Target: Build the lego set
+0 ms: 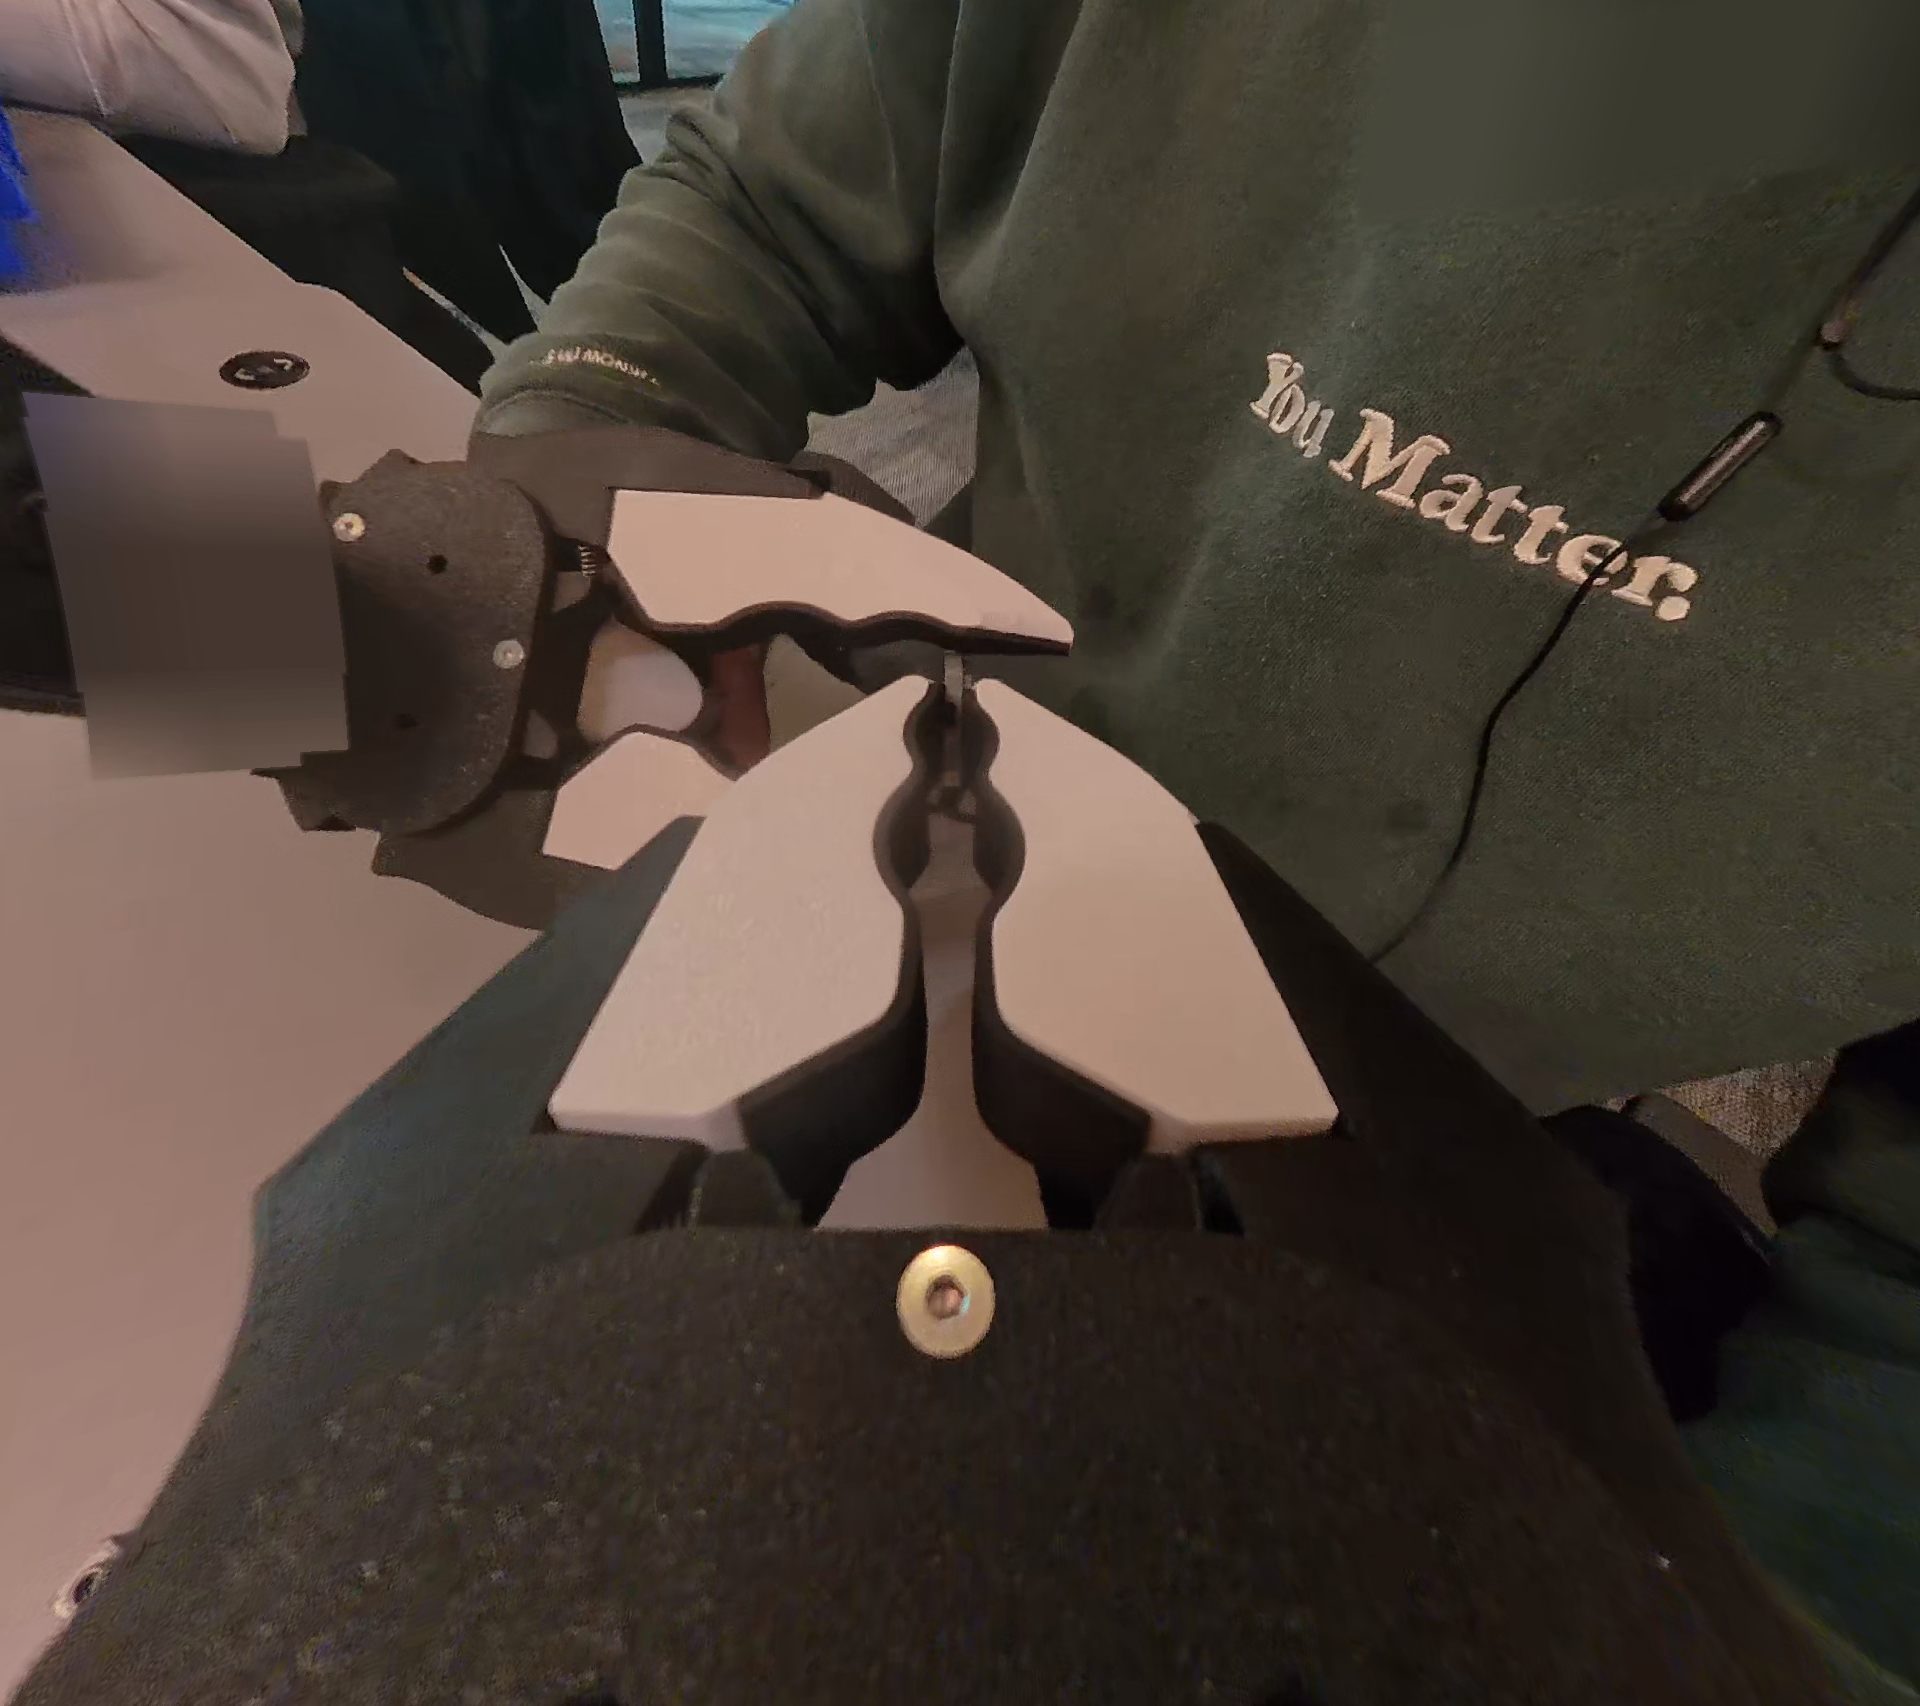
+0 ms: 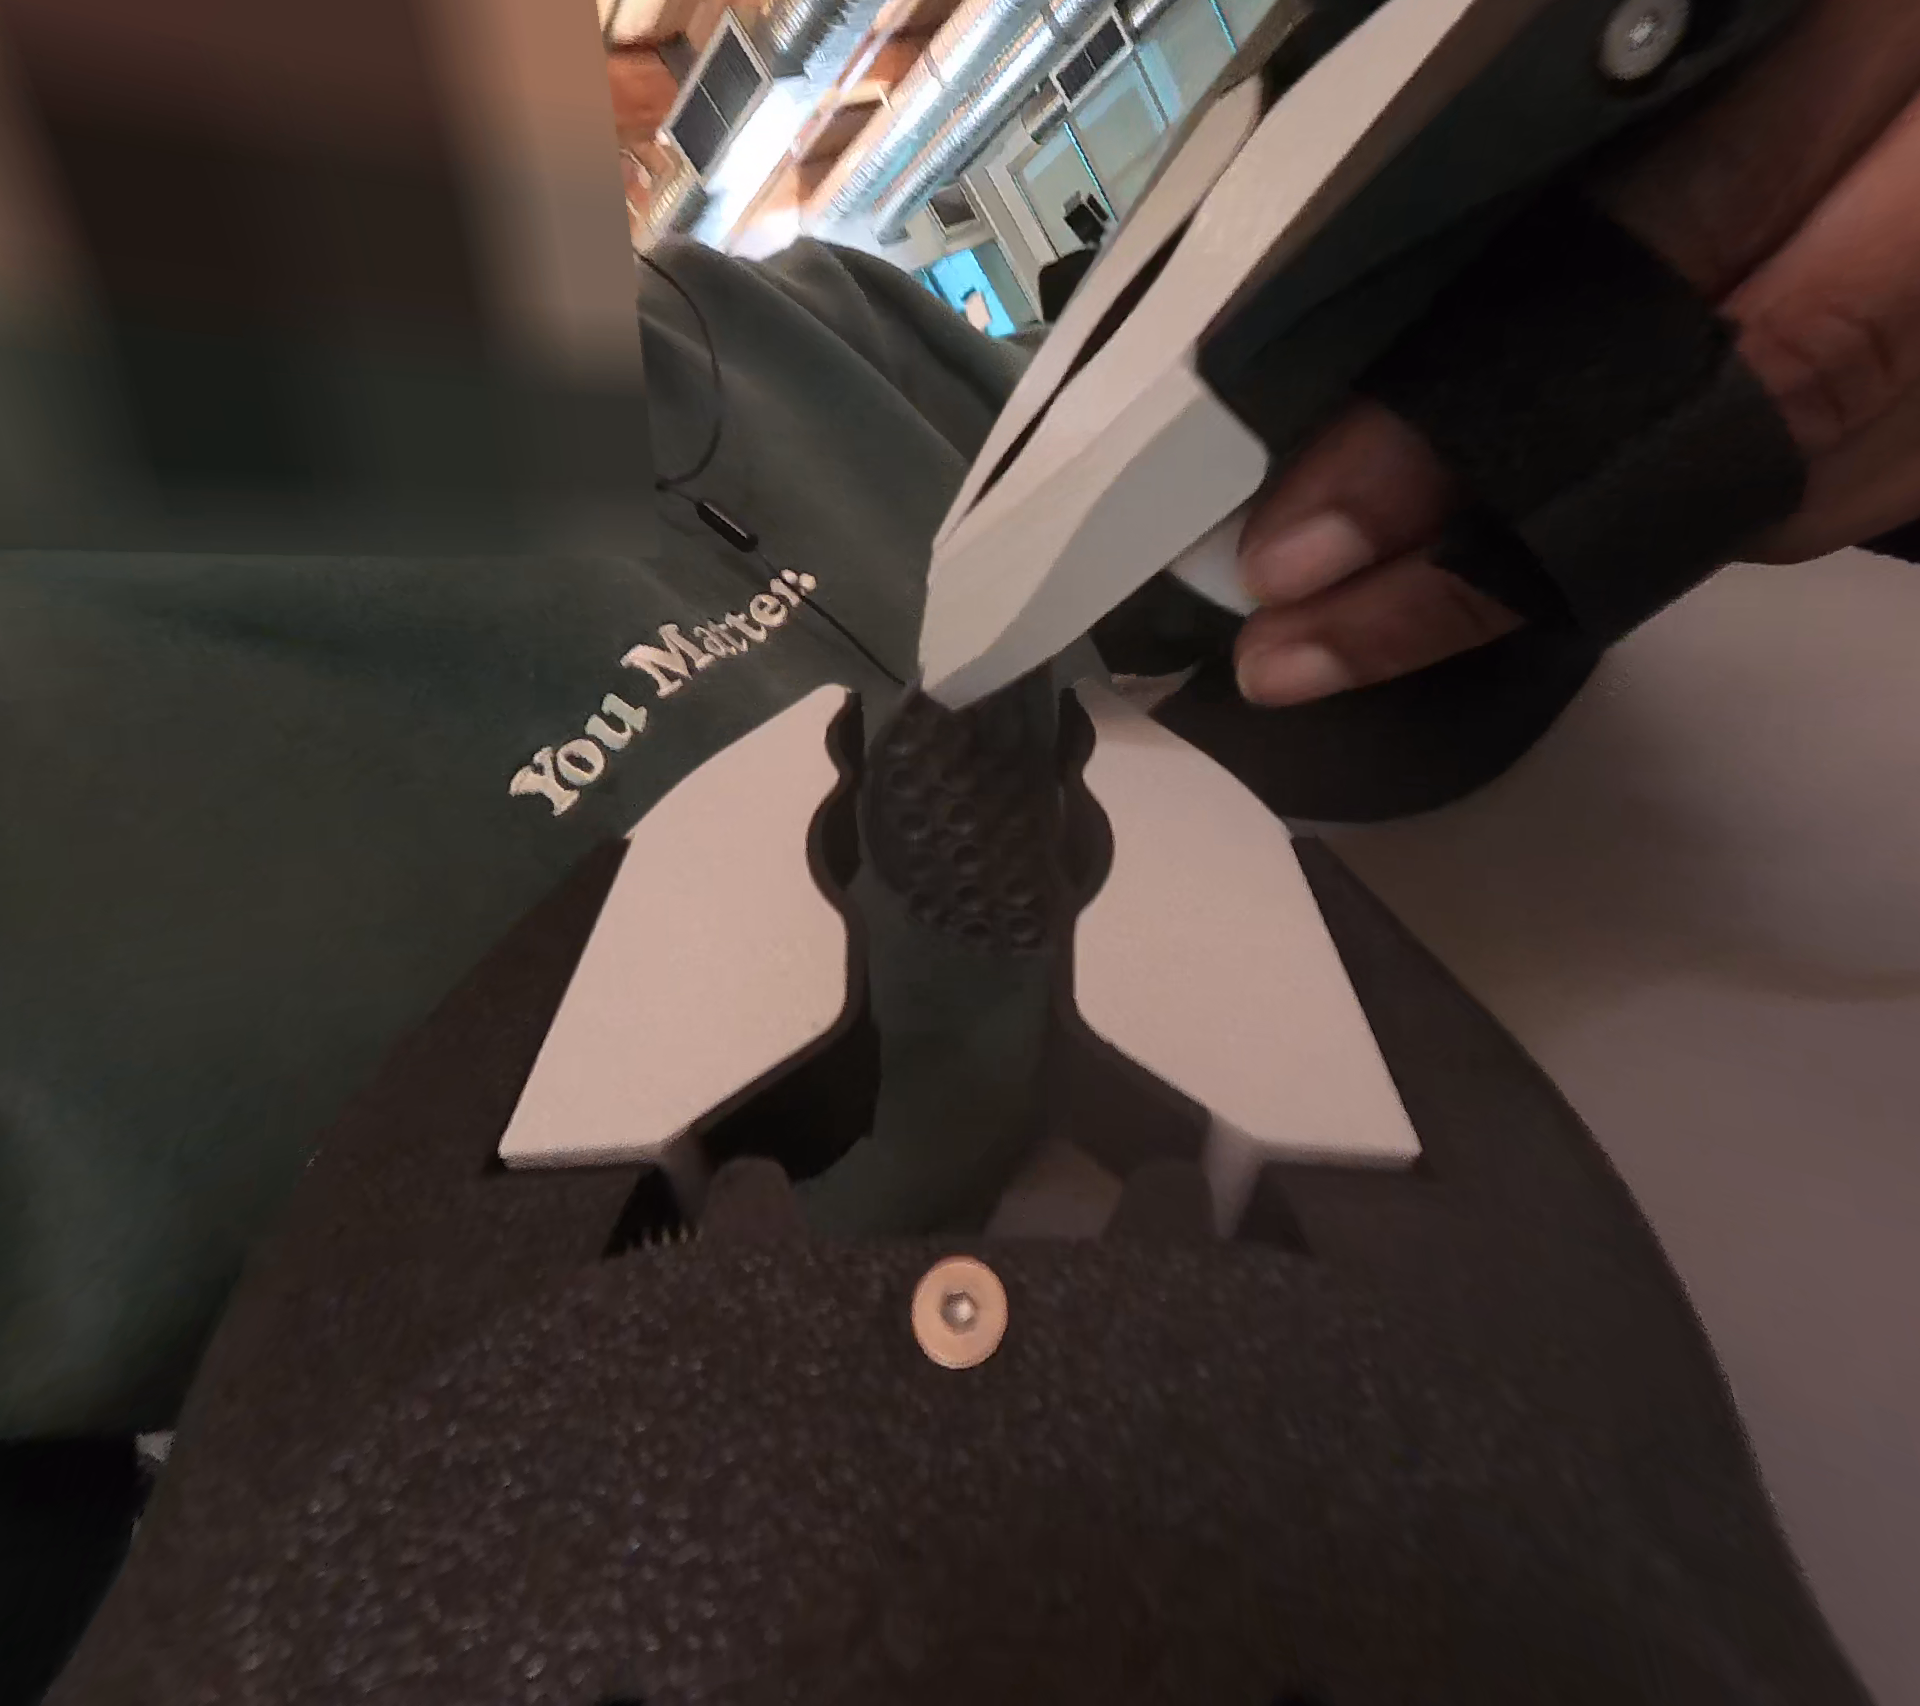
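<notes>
Left gripper (image 1: 953, 692) has its fingers clenched on a tiny dark lego piece (image 1: 954, 677) at the tips. The right gripper (image 2: 961, 706) fingers clamp a bumpy black lego part (image 2: 956, 825), tips meeting. Green sweatshirt (image 1: 1351, 306) sits behind, over the pale worktop (image 1: 156, 929).

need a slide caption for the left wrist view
Left gripper, shut on a small dark piece, meets the right gripper in front of a person's green sweatshirt.
</notes>
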The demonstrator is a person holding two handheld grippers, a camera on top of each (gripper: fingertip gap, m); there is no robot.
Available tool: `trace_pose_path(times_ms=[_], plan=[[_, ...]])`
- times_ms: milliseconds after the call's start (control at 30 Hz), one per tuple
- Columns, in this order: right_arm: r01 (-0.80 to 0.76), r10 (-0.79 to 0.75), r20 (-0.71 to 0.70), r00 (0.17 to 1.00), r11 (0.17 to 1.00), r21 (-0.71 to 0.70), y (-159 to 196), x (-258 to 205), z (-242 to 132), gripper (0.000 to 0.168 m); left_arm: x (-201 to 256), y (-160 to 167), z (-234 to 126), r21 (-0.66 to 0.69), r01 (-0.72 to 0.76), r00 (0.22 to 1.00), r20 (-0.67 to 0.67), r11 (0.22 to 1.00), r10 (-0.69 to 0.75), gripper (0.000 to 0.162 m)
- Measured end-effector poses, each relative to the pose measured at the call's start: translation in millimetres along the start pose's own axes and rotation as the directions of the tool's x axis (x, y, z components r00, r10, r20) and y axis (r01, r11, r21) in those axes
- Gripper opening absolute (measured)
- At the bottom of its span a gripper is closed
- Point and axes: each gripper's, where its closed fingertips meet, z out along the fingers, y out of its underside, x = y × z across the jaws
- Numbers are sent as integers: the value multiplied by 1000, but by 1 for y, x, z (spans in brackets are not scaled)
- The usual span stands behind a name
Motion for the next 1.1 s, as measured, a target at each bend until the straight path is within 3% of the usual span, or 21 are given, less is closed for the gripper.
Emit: trace_pose_path(times_ms=[200,600,1100], plan=[[43,-49,-62,997,995,-85,15,4,4,36,0,-12,-15,76,-4,1000,2,997,4,2],[38,-40,-35,999,999,-33,8,1,5,32,-2,-12,-15,61,8,1000,-13,998,-7,2],[52,-58,-73,996,996,-71,13,2,4,34,-4,-8,-9,48,29,999,-36,998,-27,2]])
